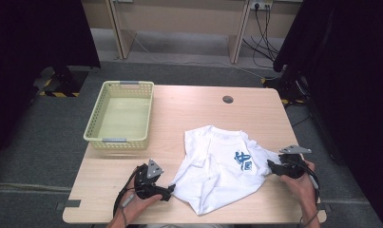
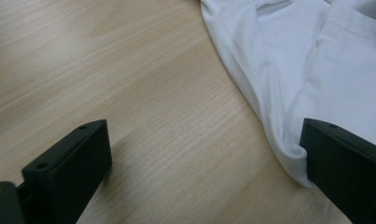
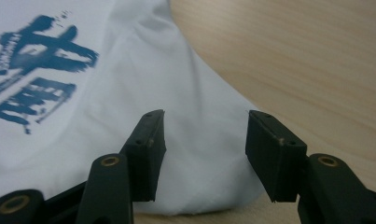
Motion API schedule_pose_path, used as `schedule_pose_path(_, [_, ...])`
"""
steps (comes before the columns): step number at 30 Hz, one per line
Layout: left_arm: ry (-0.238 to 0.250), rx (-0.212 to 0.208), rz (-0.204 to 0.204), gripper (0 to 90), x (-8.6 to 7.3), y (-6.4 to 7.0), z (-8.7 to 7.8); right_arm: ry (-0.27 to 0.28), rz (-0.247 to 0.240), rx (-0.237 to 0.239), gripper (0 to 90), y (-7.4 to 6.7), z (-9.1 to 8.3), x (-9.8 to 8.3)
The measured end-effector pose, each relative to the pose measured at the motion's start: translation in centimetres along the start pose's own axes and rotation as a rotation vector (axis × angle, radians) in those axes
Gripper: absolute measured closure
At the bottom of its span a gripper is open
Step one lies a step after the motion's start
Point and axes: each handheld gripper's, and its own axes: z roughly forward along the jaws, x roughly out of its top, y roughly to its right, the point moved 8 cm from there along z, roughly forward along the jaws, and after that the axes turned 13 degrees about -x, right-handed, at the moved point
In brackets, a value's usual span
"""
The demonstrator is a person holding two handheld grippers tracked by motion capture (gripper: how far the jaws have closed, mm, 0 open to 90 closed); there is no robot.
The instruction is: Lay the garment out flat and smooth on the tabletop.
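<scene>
A white T-shirt with a blue print lies crumpled on the near right part of the wooden table. My left gripper rests low at the shirt's left corner. In the left gripper view the jaws stand wide open, and a fold of the shirt touches the right jaw. My right gripper is at the shirt's right edge. Its jaws are open, with the shirt's hem lying on the table between them and not pinched.
A pale yellow plastic basket stands at the table's far left with nothing in it. A round cable hole sits near the far edge. The person's hands reach in over the near table edge.
</scene>
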Motion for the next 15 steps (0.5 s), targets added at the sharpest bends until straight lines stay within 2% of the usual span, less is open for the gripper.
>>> schedule_pose_path(2, [0.002,-0.001,-0.001,2.0,0.0,0.0,0.0,0.0,0.054,0.01,47.6,0.8,0.2,-0.4])
schedule_pose_path(8, [0.002,0.002,-0.005,2.0,-0.1,0.0,-0.1,-0.028,0.098,-0.05,44.8,2.6,-0.3,-1.5])
schedule_pose_path(12, [0.003,0.003,-0.006,2.0,-0.2,0.0,-0.2,-0.04,0.089,-0.078,41.4,2.8,-0.8,-1.8])
schedule_pose_path(15, [0.002,0.003,-0.005,2.0,-0.2,0.0,-0.2,0.013,0.096,-0.055,40.1,2.2,-1.6,-0.9])
